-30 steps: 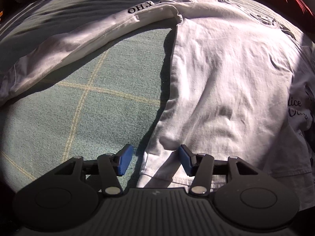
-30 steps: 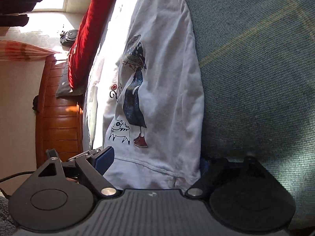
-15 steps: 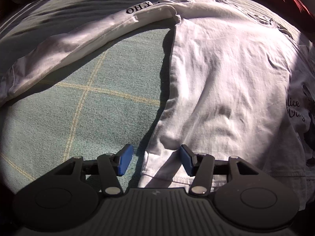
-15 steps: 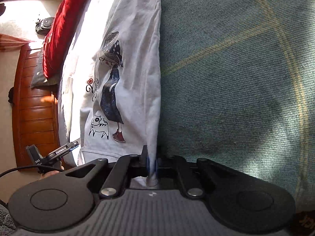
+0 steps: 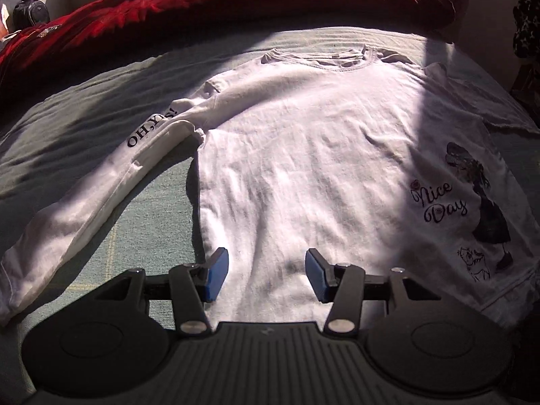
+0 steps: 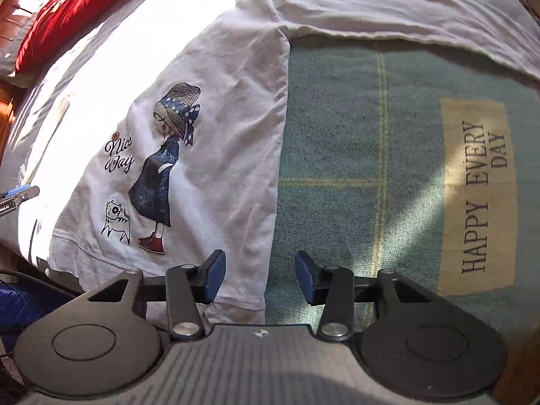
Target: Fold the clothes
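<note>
Left wrist view: a white long-sleeved shirt lies spread flat on a green bedspread with thin yellow checks, filling the middle and right of the frame. Its neckline sits at the upper centre, and one sleeve printed "OH,YES!" runs from the middle down to the lower left edge. A cartoon girl with the words "Nice Day" is printed on the right side of the shirt. A red quilt is bunched across the top of the frame. The left gripper hangs over the lower hem area of the shirt, at bottom centre; its jaws are closing with a clear gap between the blue pads, and they pinch no cloth.

Right wrist view: the shirt covers the left and centre, its side edge running down the middle of the frame, and its other sleeve stretches across the top right. The bedspread fills the right, bearing a tan label that reads "HAPPY EVERY DAY". The right gripper is at bottom centre above the shirt's bottom corner; its jaws are opening, with the corner lying below the gap and not clamped. The tip of the left gripper shows at the left edge.
</note>
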The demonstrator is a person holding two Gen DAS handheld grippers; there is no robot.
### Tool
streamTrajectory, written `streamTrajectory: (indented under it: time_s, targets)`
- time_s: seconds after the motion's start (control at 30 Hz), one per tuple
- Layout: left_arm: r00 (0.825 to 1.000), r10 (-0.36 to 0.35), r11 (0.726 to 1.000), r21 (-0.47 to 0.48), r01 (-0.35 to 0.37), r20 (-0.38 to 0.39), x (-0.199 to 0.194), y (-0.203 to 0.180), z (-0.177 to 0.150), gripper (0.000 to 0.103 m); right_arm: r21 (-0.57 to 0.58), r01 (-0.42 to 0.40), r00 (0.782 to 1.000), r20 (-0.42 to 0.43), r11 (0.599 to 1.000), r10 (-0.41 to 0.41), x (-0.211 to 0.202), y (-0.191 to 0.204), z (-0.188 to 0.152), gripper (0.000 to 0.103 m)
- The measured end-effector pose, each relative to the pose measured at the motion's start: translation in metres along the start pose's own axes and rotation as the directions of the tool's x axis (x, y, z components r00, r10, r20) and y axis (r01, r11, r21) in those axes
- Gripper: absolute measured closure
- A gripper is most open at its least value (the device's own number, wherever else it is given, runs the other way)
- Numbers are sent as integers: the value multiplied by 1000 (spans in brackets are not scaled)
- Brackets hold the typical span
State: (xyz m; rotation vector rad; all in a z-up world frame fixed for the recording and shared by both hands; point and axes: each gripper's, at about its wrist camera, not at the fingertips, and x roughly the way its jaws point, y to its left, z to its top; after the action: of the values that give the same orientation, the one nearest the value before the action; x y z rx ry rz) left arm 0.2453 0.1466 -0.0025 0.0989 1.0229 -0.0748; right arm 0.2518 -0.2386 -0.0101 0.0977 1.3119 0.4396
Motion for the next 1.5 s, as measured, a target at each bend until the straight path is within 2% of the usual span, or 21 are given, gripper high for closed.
streamTrajectory:
  time_s: [0.03,0.1,0.17,0.23,0.3,0.37,0.4,0.5,0.57,0.6,0.67,0.8,0.9,0.97,1.03,1.13,1.2,1.3,1.4,1.47,1.5]
  targets:
    - [1000,-15,998,60,14,17,9,-11,5,53,-67,11,998,61,998,-7,0,9,11,28]
    - [998,-44,986,164,35,51,26,-31,12,53,-179,23,991,131,984,1,17,37,33,22]
    - [996,-62,972,231,46,65,37,-44,9,53,-260,35,984,175,965,12,45,64,56,22]
    - [998,-59,963,266,49,30,40,-49,-6,50,-325,60,981,196,944,4,70,83,66,22]
    - [999,-41,967,252,42,-11,35,-45,-29,49,-357,109,981,190,928,-42,89,91,57,21]
    - [999,-42,982,183,47,-32,14,-30,-60,45,-370,134,979,193,920,-65,89,90,35,12]
    - [998,-30,988,148,38,-60,7,-26,-72,39,-369,143,980,184,918,-79,86,88,22,2]
    - [991,-10,999,51,17,-131,-11,-14,-93,37,-350,177,982,123,920,-143,78,79,-17,0]
    - [989,2,998,58,6,-149,-17,-16,-87,39,-351,192,981,85,916,-173,74,77,-30,0]
    - [993,-14,998,56,20,-118,-18,-18,-79,42,-350,194,981,77,916,-179,71,79,-28,0]
    - [998,-48,997,53,50,-51,-21,-21,-62,41,-344,188,982,79,920,-171,67,84,-19,0]
    - [990,-104,989,110,94,91,2,-28,-17,40,-393,164,976,199,905,-91,67,113,10,0]
    - [977,-169,973,181,144,130,29,-36,9,40,-449,149,958,285,881,-17,83,146,43,0]
    - [974,-211,957,220,189,84,47,-42,15,40,-466,144,957,289,873,-4,101,156,56,0]
    - [974,-223,943,260,208,31,53,-48,2,40,-478,140,962,273,867,-5,119,163,64,0]
    - [978,-210,930,310,199,4,40,-52,-33,40,-511,153,970,242,846,-29,122,167,36,0]
    - [980,-198,946,260,195,-16,26,-47,-57,37,-531,154,974,222,833,-39,115,166,5,0]
    - [984,-176,965,190,181,-43,6,-35,-82,32,-520,146,980,191,841,-52,100,158,-32,0]
    - [982,-165,970,165,178,-91,-3,-31,-76,32,-481,111,990,129,870,-55,89,148,-40,0]
    - [984,-172,973,149,177,-46,-4,-25,-56,33,-435,91,991,127,896,-39,78,140,-31,0]
    - [985,-173,975,141,172,-9,-2,-21,-44,33,-410,94,986,162,907,-29,72,135,-21,0]
